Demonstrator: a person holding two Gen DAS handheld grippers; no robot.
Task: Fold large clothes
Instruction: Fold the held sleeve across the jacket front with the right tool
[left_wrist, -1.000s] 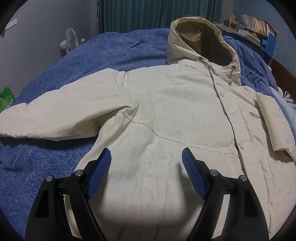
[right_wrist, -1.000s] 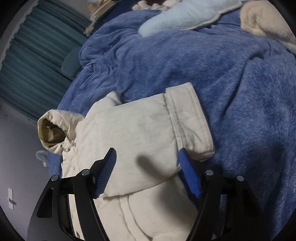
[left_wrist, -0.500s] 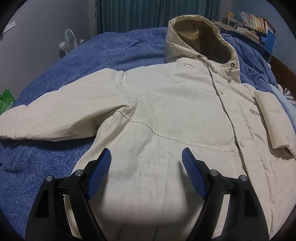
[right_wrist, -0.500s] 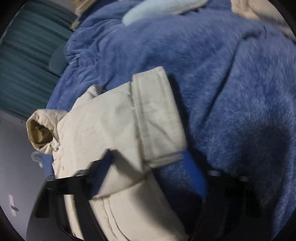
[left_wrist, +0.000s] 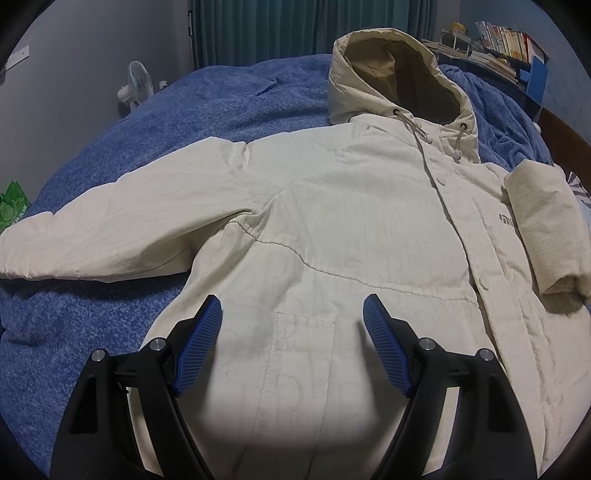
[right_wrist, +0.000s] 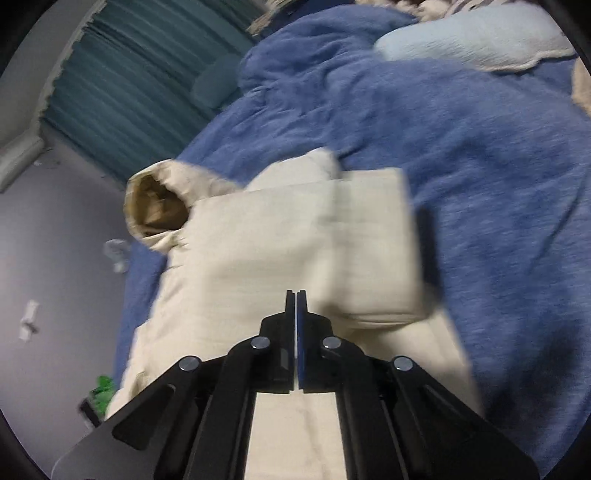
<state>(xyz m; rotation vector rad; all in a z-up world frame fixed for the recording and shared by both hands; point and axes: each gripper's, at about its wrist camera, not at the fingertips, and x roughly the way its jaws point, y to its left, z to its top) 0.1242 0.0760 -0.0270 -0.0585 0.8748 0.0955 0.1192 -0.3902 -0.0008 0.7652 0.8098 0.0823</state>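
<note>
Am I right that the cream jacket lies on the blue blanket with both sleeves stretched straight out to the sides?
Not quite: only one sleeve is stretched out; the other sleeve is folded over the jacket front, as the left wrist view shows. It does lie on the blue blanket.

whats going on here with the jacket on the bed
A person with a claw in each hand is folding a cream hooded jacket spread front-up on a blue blanket. One sleeve is already folded in over the chest; the other sleeve lies stretched out to the side. The right claw has just closed and is shut with no cloth between its jaws. The left claw hangs open above the jacket's lower front.
</note>
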